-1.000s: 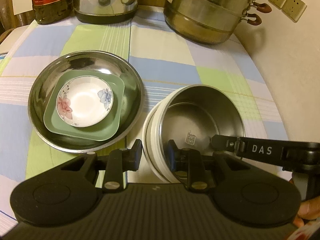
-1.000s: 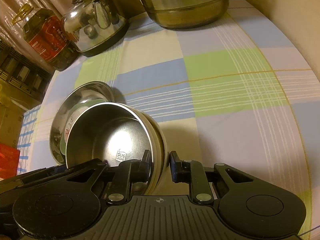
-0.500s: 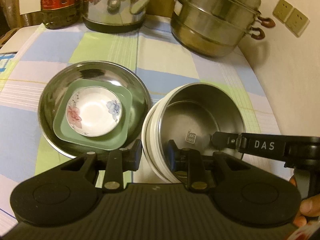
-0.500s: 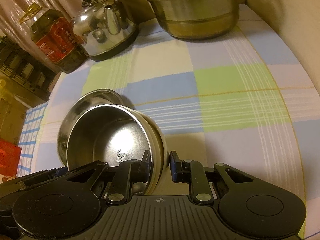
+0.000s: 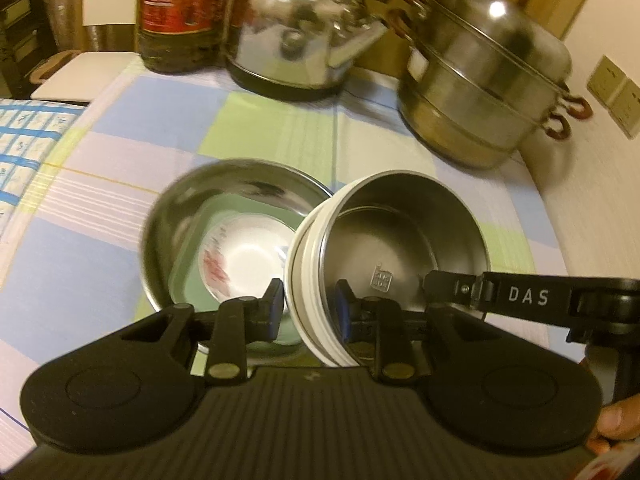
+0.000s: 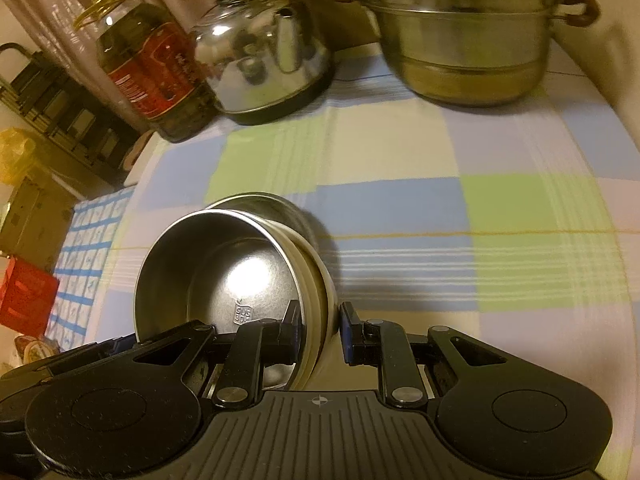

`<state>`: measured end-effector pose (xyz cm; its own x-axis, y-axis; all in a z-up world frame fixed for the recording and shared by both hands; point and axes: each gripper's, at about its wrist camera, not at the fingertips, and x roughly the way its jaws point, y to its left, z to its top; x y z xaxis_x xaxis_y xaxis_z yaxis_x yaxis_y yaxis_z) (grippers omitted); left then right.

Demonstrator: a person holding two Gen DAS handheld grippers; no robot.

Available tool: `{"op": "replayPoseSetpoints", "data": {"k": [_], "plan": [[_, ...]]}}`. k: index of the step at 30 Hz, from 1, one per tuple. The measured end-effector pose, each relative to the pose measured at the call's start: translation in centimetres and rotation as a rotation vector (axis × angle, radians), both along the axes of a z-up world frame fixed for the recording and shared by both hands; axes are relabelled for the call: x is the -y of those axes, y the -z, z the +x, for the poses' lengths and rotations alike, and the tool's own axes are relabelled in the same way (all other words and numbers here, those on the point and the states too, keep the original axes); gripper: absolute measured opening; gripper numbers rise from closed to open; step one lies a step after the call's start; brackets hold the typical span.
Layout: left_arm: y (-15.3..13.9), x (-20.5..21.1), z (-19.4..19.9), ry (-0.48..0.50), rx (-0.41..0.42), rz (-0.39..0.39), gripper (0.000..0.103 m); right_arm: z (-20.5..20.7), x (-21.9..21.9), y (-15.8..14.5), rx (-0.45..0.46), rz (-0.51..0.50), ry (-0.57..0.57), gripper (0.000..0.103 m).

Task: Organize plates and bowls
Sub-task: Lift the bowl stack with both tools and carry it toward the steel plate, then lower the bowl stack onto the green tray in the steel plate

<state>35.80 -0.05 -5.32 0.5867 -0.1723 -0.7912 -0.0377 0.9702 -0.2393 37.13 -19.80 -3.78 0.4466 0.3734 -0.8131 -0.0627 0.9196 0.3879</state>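
Observation:
Both grippers hold one stack of bowls [image 5: 404,240]: a steel-lined bowl nested in white ones, lifted above the table. My left gripper [image 5: 308,312] is shut on its left rim. My right gripper [image 6: 320,332] is shut on the opposite rim of the stack [image 6: 224,280]; its black finger [image 5: 460,288] reaches in from the right. Below and to the left, a large steel dish [image 5: 176,216] holds a green square plate [image 5: 224,212] and a small floral bowl [image 5: 244,256]. The stack overlaps the dish's right edge.
At the back of the checked tablecloth [image 6: 520,208] stand an oil bottle [image 5: 180,12], a steel kettle [image 5: 296,36] and a tall steel steamer pot [image 5: 480,80]. A wall with sockets [image 5: 616,96] runs along the right side.
Both grippers have lifted the bowl stack off the table and moved it left, so it now overlaps the steel dish. The back objects have come further into view.

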Motion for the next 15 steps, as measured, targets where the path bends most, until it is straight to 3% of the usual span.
{"op": "replayPoseSetpoints", "data": {"k": [15], "plan": [[-0.1, -5.4, 4.3, -0.108, -0.01, -0.033, 0.023, 5.9, -4.9, 0.7, -0.058, 0.006, -0.067, 0.02]]}}
